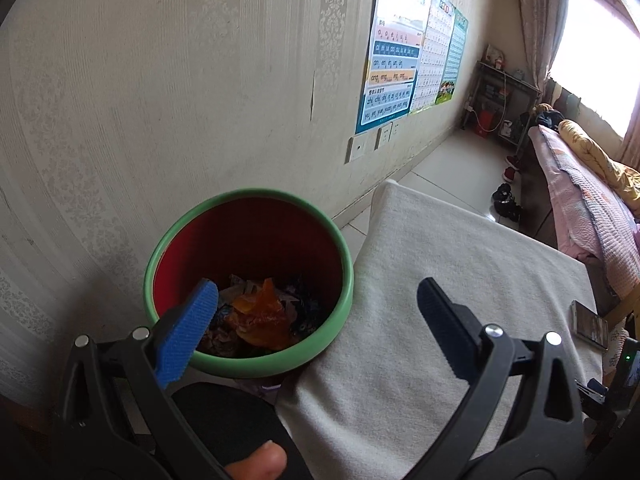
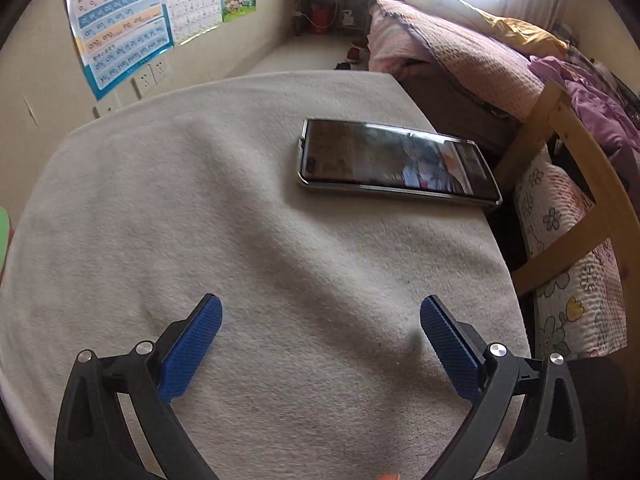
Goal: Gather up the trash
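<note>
**Surfaces and finishes**

Matt, nappy off-white cloth (image 2: 280,248) covers the counter under the right black plastic tool (image 2: 320,312), its pads (image 2: 192,344) rough blue. Ahead lies a glossy glass-faced phone (image 2: 396,160). Below the left tool (image 1: 318,300), a smooth green-rimmed red plastic bin (image 1: 256,240) holds crinkled shiny wrappers (image 1: 260,312).

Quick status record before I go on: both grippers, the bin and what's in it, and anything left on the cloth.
left gripper: open, holding nothing, over the near rim of the bin
right gripper: open, holding nothing, above the cloth
bin: red inside, green rim, beside the table edge near the wall
bin contents: crumpled wrappers, orange and dark ones, at the bottom
cloth: white, covers the table; no trash visible on it in either view
phone: flat on the cloth, screen lit, near the far right edge
</note>
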The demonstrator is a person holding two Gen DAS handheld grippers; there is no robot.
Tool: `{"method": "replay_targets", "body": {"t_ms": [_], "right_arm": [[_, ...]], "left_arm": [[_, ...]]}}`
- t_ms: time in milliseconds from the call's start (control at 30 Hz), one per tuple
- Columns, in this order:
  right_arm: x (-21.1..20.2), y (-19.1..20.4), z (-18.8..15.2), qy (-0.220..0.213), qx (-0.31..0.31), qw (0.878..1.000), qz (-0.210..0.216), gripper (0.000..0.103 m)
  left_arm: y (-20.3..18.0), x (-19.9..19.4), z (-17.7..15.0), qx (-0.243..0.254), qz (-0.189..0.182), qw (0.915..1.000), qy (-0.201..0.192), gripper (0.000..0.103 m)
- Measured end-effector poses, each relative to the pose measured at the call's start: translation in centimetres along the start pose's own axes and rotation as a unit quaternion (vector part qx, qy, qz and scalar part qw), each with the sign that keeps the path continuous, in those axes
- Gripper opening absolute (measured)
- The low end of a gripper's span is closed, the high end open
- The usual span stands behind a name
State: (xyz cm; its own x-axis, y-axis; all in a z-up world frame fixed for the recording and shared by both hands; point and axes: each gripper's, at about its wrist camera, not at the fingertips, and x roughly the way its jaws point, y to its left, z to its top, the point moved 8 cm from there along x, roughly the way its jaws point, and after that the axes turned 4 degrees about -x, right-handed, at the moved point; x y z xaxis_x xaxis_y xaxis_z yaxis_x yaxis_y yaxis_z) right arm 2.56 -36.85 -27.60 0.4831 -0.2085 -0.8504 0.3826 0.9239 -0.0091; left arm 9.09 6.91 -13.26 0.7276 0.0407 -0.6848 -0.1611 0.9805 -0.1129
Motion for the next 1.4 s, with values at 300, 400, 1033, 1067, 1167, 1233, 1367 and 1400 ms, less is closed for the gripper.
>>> {"method": "replay_targets", "body": {"t_ms": [300,400,1033,1067,1167,1233,1367,1400], "right_arm": [[-1.0,0.2,-1.0,-0.031,-0.005,0.999,-0.011,0.097],[-0.9,0.2,-0.9,-0.030,-0.005,0.999,-0.012,0.097],[-0.9,0.2,-0.9,-0.031,-0.004,0.999,-0.012,0.097],[-0.9,0.2,-0.9,-0.031,-0.004,0.999,-0.012,0.097],[-0.9,0.2,-0.9,-0.031,-0.004,0.999,-0.012,0.097],[-0.9,0.2,-0.9,-0.031,-0.004,0.999,-0.012,0.097],[-0.9,0.2,-0.9,-0.031,-0.004,0.999,-0.012,0.097],[-0.9,0.2,-0.9,-0.031,-0.004,0.999,-0.012,0.097]], "left_arm": [[1.8,0.4,-1.1,-0.018,0.002,0.9998,0.013,0.098],[2.5,0.7,-1.5,-0.030,-0.005,0.9993,0.021,0.098],[10.0,-2.6,-4.8,-0.215,-0.015,0.9766,0.006,0.098],[10.3,-2.4,-5.1,-0.225,-0.019,0.9742,0.010,0.098],[11.1,-1.6,-5.6,-0.251,-0.032,0.9670,0.026,0.098],[11.7,-1.2,-6.1,-0.272,-0.044,0.9605,0.035,0.098],[13.2,-0.4,-7.0,-0.329,-0.066,0.9407,0.047,0.098],[13.5,-0.3,-7.3,-0.342,-0.071,0.9357,0.050,0.098]]}}
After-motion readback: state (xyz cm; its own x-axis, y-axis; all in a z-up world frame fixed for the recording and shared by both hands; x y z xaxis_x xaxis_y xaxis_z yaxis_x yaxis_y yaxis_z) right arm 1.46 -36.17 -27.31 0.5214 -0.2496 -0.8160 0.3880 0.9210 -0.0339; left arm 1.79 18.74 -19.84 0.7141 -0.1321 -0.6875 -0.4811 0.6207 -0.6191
